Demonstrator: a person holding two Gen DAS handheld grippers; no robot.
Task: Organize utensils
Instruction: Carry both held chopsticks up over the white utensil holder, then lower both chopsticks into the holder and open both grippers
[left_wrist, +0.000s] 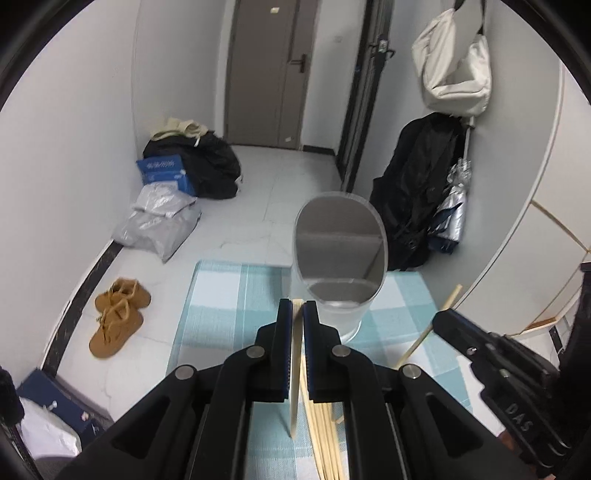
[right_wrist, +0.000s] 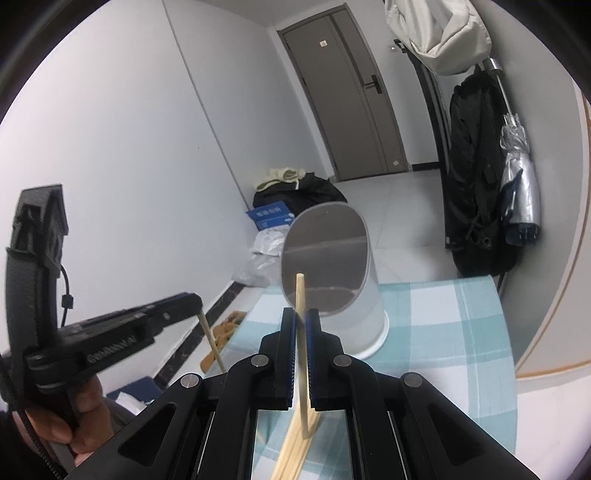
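A frosted translucent cup (left_wrist: 340, 314) stands upright on the teal checked cloth (left_wrist: 229, 295), just ahead of both grippers. My left gripper (left_wrist: 297, 304) is shut on a pale wooden chopstick (left_wrist: 294, 387) that hangs down between its pads. My right gripper (right_wrist: 301, 312) is shut on another chopstick (right_wrist: 300, 291), whose top pokes up in front of the cup (right_wrist: 332, 266). Several loose chopsticks (left_wrist: 325, 443) lie in a bundle on the cloth beneath the grippers. Each gripper also shows in the other's view: the right gripper (left_wrist: 443, 317) and the left gripper (right_wrist: 195, 299), held by a hand (right_wrist: 85, 413).
The cloth-covered table ends just beyond the cup; below it is tiled floor with brown shoes (left_wrist: 116, 321), grey and black bags (left_wrist: 162, 221) and a blue box. A black coat (left_wrist: 417, 184) and a folded umbrella (right_wrist: 517, 177) hang at the right wall. A closed door (left_wrist: 269, 70) is at the back.
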